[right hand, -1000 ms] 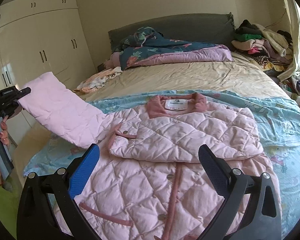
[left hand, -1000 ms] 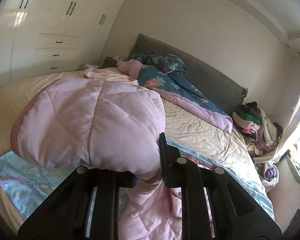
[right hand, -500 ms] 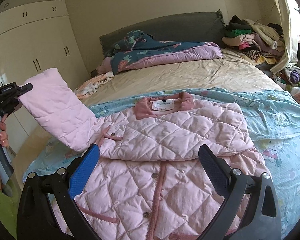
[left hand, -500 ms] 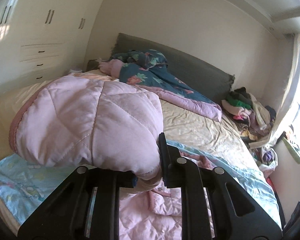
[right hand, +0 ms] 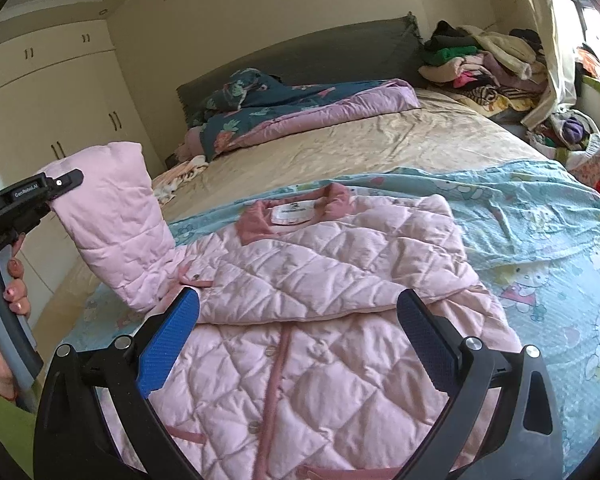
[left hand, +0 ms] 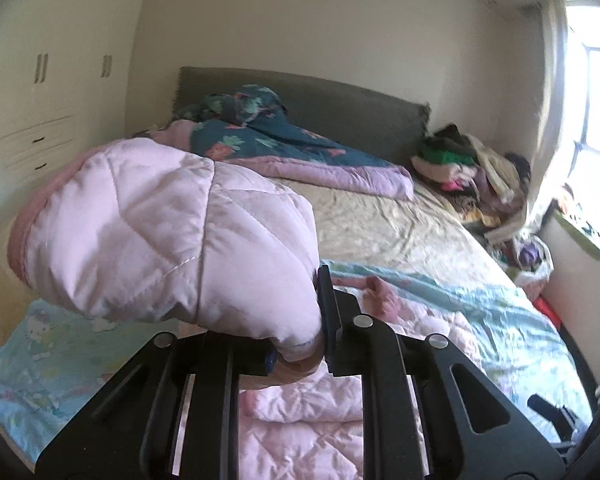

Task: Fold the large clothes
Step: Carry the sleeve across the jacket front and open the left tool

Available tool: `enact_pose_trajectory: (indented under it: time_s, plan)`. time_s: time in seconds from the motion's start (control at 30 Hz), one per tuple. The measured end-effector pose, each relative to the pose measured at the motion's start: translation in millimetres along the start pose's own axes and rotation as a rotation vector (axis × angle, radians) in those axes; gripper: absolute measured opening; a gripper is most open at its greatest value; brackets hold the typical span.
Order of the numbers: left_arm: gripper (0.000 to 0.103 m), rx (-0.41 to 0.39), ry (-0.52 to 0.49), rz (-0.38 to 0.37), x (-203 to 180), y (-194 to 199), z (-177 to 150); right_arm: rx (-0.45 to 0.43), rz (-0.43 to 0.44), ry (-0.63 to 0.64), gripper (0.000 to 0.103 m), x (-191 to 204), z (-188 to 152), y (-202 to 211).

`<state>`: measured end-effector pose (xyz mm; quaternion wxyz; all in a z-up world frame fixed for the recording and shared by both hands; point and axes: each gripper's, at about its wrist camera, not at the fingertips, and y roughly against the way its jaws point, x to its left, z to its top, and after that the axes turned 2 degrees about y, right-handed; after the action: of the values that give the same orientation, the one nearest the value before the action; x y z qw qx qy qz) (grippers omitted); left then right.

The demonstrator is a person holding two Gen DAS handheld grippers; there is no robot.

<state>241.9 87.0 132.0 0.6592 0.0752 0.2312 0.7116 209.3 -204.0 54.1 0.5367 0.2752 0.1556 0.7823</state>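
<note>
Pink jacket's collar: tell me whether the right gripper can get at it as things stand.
Probably yes. The right gripper hangs open over the pink jacket, and the collar lies uncovered ahead; the left gripper holds the sleeve off to one side.

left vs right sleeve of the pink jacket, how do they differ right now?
The left sleeve is lifted off the bed, pinched in the shut left gripper; the right sleeve lies folded flat across the jacket's chest, untouched by the open right gripper. Left stands nearly upright; right runs crosswise. Both are pink quilted fabric.
</note>
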Motion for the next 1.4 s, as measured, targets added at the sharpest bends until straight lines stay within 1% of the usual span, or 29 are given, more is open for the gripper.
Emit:
enact_pose_trajectory:
  time_s: [0.17,0.43,0.7,0.93,1.07,1.3,1.4]
  plan:
    - [0.01,0.035,-0.071,-0.032,-33,-21,-11,0.001,-0.019,-0.038,0.099,-23,-2,1]
    - [0.01,0.11,-0.137,-0.061,-71,-52,-36,-0.002,-0.043,-0.076,0.099,-52,-1,4]
    - [0.01,0.194,-0.203,-0.076,-92,-75,-68,0.012,-0.063,-0.117,0.099,-73,-8,1]
    - [0.01,0.259,-0.23,-0.084,-102,-92,-94,0.022,-0.071,-0.131,0.099,-82,-11,-4]
    - [0.01,0.278,-0.272,-0.072,-109,-97,-106,0.026,-0.076,-0.149,0.099,-88,-12,-6]
    - [0.01,0.314,-0.313,-0.066,-118,-107,-126,0.039,-0.085,-0.184,0.099,-96,-17,-10]
    - [0.01,0.315,-0.352,-0.049,-124,-109,-132,0.041,-0.092,-0.201,0.099,-101,-18,-10]
